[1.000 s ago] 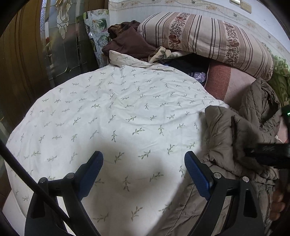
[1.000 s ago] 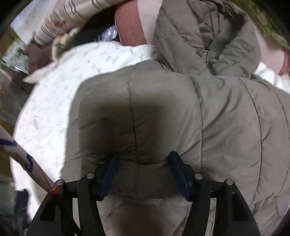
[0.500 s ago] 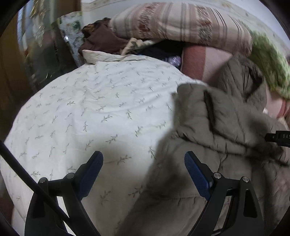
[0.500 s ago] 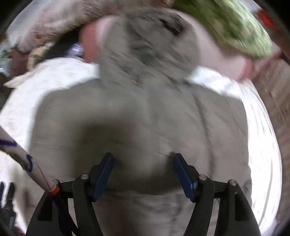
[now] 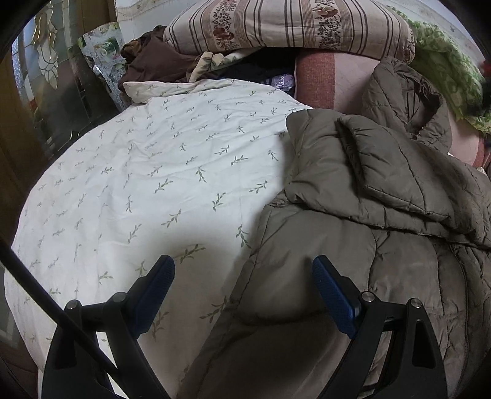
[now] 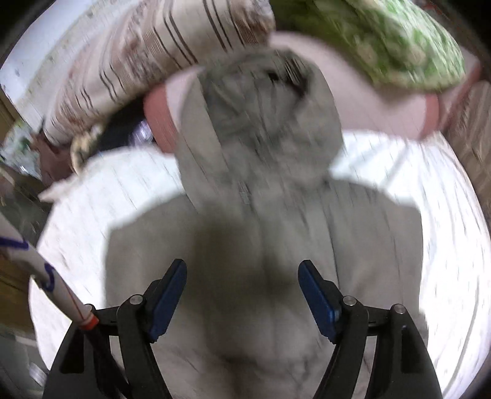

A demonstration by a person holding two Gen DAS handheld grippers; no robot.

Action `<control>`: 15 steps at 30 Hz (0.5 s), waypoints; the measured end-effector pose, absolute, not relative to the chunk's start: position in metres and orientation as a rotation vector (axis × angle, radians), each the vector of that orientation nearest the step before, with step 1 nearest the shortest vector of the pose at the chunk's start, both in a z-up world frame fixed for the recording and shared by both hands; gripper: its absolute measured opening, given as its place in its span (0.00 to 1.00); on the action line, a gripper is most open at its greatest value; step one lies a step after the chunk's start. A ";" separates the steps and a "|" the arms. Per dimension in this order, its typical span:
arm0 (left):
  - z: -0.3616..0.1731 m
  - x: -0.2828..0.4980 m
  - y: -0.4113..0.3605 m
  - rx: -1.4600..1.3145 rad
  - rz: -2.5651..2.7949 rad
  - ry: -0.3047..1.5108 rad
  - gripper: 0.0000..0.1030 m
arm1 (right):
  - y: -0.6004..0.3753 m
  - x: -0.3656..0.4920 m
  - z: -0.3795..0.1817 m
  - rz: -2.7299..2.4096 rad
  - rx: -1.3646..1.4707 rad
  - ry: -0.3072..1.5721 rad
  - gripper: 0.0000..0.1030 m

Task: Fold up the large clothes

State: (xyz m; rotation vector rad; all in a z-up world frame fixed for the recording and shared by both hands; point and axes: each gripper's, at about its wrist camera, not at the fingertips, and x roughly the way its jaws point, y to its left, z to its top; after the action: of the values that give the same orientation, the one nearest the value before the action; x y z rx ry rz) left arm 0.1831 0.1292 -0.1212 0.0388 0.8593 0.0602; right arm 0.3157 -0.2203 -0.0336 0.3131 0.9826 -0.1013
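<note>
Fingers spread wide on the left gripper, nothing between them, poised over the near edge of the padded olive jacket where it meets the leaf-print quilt. Right gripper gapes wide too, empty, above the jacket's back, though that view is blurred. Jacket lies spread on the quilt, a sleeve folded across it, hood at the far end against the pink cushion, striped pillow beyond
</note>
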 end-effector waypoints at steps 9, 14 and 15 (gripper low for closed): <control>-0.115 0.193 0.130 -0.046 -0.027 0.872 0.88 | -0.212 0.471 0.004 -0.157 0.374 0.870 0.77; -0.124 0.203 0.135 -0.088 -0.041 0.913 0.88 | -0.209 0.538 -0.009 -0.199 0.390 0.847 0.77; -0.126 0.205 0.137 -0.102 -0.042 0.919 0.88 | -0.207 0.549 -0.014 -0.206 0.381 0.856 0.77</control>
State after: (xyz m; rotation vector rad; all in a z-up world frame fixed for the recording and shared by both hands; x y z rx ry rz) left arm 0.2052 0.1369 -0.1262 -0.1017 0.9194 -0.0420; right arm 0.5493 -0.2074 -0.0143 0.3809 0.8561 -0.2060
